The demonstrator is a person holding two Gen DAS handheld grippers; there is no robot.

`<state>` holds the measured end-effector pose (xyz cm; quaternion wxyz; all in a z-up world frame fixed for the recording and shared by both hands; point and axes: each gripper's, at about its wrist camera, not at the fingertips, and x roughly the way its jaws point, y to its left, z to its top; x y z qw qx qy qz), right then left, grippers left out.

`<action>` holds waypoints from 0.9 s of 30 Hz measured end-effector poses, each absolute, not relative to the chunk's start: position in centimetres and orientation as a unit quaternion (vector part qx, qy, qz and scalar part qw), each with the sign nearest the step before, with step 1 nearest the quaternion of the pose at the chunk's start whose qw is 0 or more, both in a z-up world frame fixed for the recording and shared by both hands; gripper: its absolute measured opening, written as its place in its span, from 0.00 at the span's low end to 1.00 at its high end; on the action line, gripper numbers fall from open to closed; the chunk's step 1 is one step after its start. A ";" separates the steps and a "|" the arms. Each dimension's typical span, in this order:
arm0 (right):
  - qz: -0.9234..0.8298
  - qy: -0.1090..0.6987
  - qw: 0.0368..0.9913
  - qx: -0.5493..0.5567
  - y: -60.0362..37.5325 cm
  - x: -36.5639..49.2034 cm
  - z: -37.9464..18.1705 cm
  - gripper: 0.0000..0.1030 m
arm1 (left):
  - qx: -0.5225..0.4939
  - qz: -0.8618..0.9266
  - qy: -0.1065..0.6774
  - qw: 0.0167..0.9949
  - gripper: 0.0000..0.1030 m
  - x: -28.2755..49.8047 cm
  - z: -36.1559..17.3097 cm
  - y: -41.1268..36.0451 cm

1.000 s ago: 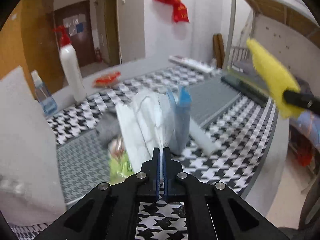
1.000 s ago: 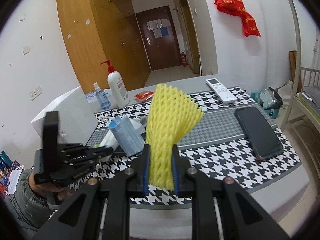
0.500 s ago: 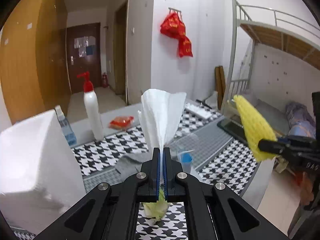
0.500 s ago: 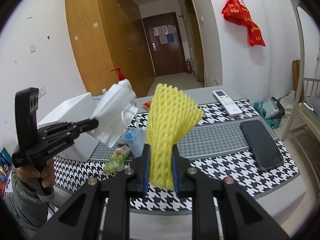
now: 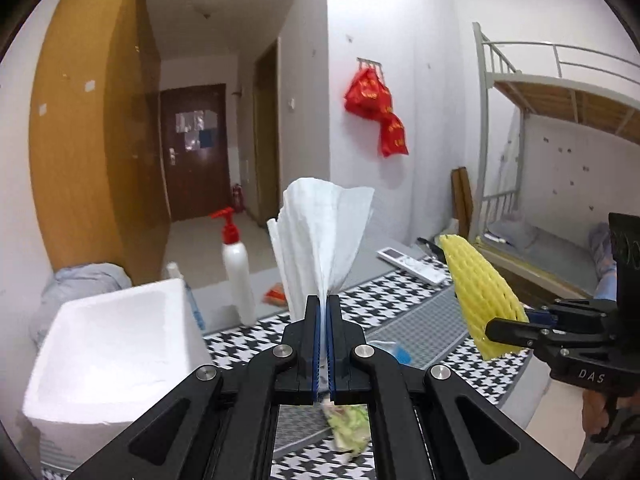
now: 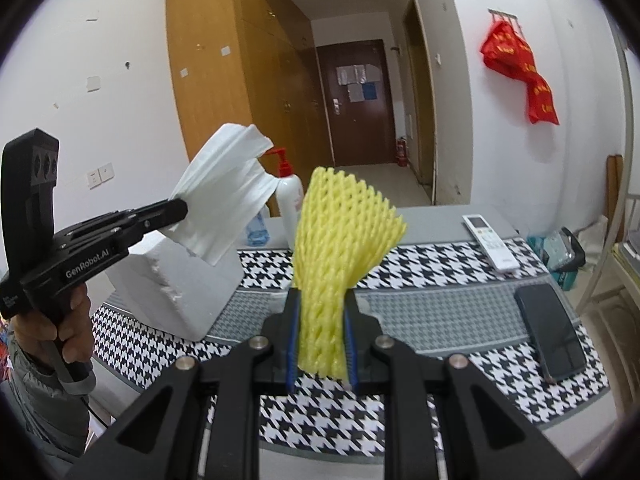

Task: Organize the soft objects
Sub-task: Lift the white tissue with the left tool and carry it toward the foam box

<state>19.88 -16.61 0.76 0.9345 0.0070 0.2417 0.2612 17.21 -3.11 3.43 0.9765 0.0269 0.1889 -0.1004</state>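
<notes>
My left gripper (image 5: 323, 305) is shut on a white folded tissue (image 5: 323, 236) and holds it up in the air above the table; it shows from the side in the right wrist view (image 6: 182, 210), with the tissue (image 6: 222, 204) over the box. My right gripper (image 6: 321, 300) is shut on a yellow foam fruit net (image 6: 340, 248), which also shows at the right of the left wrist view (image 5: 478, 288). A white foam box (image 5: 108, 352) stands open at the table's left. A green crumpled wrapper (image 5: 348, 424) lies under my left gripper.
A houndstooth cloth (image 6: 420, 308) covers the table. On it are a white pump bottle (image 5: 238, 276), a small blue spray bottle (image 6: 256, 228), a red packet (image 5: 276, 294), a white remote (image 6: 490, 242) and a black phone (image 6: 550, 336). A bunk bed (image 5: 560, 120) stands at the right.
My left gripper has lifted the tissue off the table and tilted up, toward the foam box. The right gripper has risen a little with the yellow net still in it.
</notes>
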 end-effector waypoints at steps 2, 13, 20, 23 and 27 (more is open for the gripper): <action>0.263 0.235 0.936 0.001 -15.9 20.0 1.1 0.22 | 0.024 -0.094 0.186 0.978 0.02 17.1 3.7 -2.4; 0.289 0.211 0.934 -0.018 -12.6 19.9 2.5 0.22 | 0.013 -0.054 0.168 0.984 0.02 15.6 5.1 1.2; 0.310 0.195 0.930 -0.024 -10.5 19.8 3.8 0.22 | 0.005 -0.028 0.149 0.988 0.02 14.2 6.8 3.5; 0.322 0.186 0.928 -0.024 -9.7 19.8 4.5 0.22 | 0.002 -0.014 0.145 0.989 0.02 14.0 7.2 4.5; 0.342 0.181 0.922 -0.025 -8.2 19.8 4.8 0.22 | -0.002 0.005 0.150 0.989 0.02 13.9 7.2 5.6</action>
